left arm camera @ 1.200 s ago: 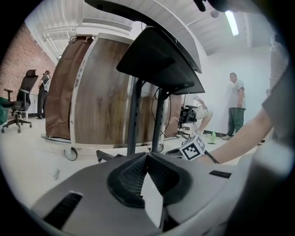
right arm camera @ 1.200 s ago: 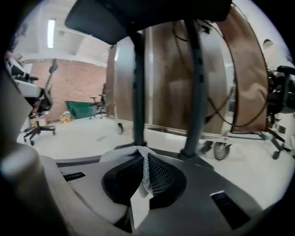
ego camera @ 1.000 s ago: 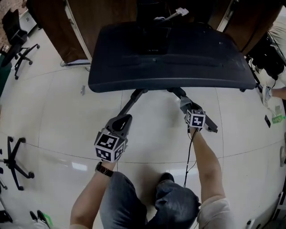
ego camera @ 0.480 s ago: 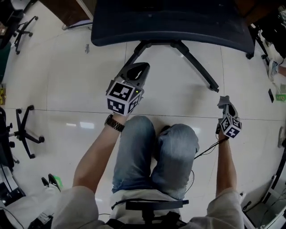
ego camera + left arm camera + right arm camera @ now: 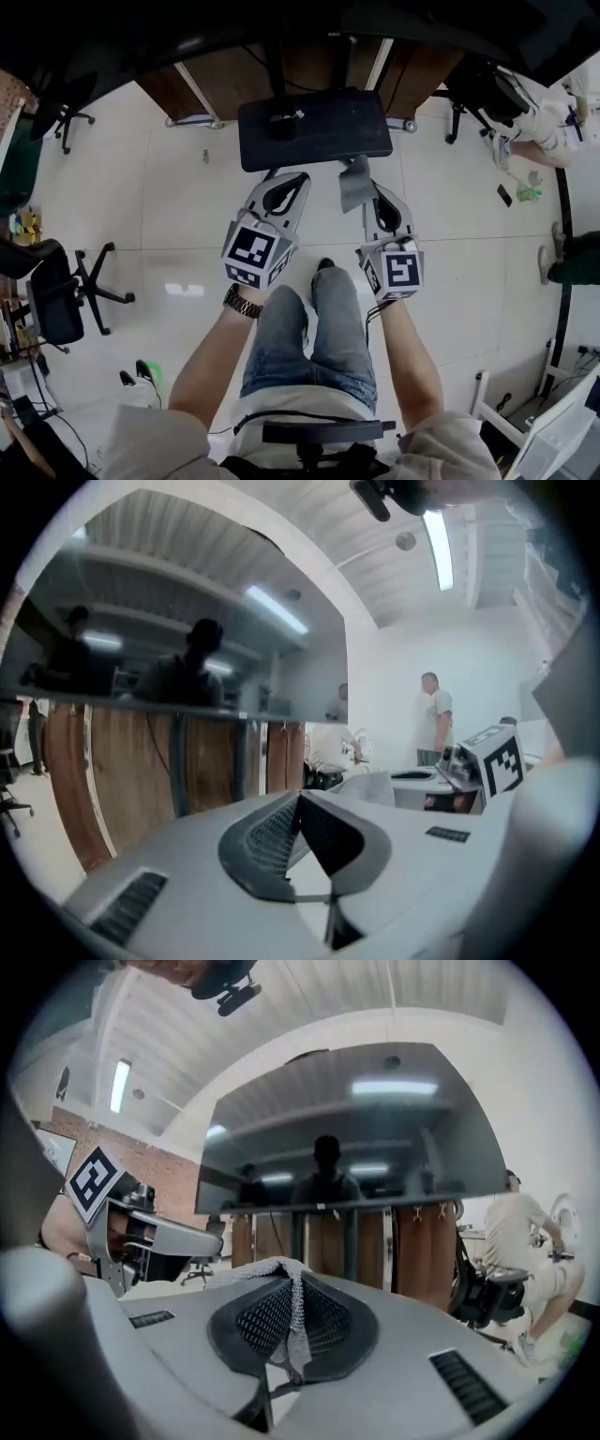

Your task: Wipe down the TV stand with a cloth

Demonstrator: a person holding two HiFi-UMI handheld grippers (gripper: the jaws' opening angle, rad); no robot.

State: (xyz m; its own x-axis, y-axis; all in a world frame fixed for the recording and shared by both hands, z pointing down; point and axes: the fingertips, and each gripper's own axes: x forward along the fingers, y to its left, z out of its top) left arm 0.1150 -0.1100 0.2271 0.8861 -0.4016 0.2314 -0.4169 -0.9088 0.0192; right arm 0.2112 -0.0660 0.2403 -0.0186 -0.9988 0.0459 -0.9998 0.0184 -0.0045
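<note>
Grips a grey cloth (image 5: 353,185) in the right gripper (image 5: 373,193) jaws. Holds the left gripper (image 5: 296,179) jaws closed, empty, near the TV stand (image 5: 314,129).

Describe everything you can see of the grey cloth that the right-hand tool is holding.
The grey cloth looks thin, with a knitted mesh texture. It is pinched between the shut jaws of the right gripper: a narrow fold runs between them and a loose flap spills past the tips. Nothing else touches it.
</note>
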